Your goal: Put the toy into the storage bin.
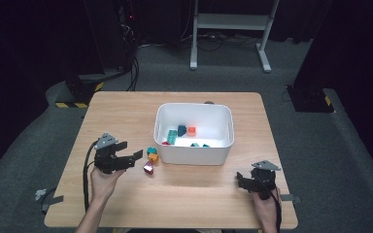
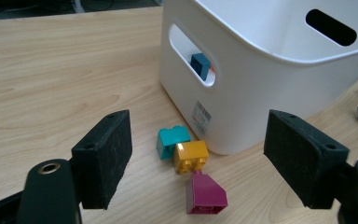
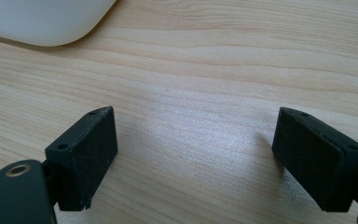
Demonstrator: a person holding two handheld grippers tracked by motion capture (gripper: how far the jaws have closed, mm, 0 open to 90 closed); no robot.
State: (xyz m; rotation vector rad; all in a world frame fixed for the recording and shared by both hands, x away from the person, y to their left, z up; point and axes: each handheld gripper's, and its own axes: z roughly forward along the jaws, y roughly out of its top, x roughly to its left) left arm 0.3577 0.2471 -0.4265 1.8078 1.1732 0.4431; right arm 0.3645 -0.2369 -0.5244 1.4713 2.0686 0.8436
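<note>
Your left gripper (image 1: 137, 154) sits low over the wooden table (image 1: 126, 116), jaws spread wide with nothing between the pads (image 2: 105, 156). It points at three loose blocks lying just outside the near-left corner of the white bin (image 1: 194, 155).

Blocks, as seen from your left gripper view: a teal block (image 2: 170, 140) farthest out, close against the bin wall; an orange block (image 2: 192, 155) touching its near side, studs facing you; a magenta block (image 2: 205, 193) nearest you, wedge-shaped, its narrow end meeting the orange one. The magenta block lies between the two pads but lower in frame and touches neither. In the high view the same three sit in a short row: teal (image 1: 151, 151), orange (image 1: 153, 158), magenta (image 1: 148, 168), just ahead of the jaw tips.

Inside the bin: a green block (image 1: 172, 136), a dark blue block (image 1: 181, 129), an orange-red block (image 1: 191, 130), plus small teal pieces near the front wall. Through the handle slot your left gripper view catches the dark blue one (image 2: 199, 64).

Your right gripper (image 1: 240, 182) rests near the table's right front edge, well apart from the blocks. Its jaws are released too, wide apart over bare wood; a corner of the bin (image 3: 42, 21) shows ahead of them.
</note>
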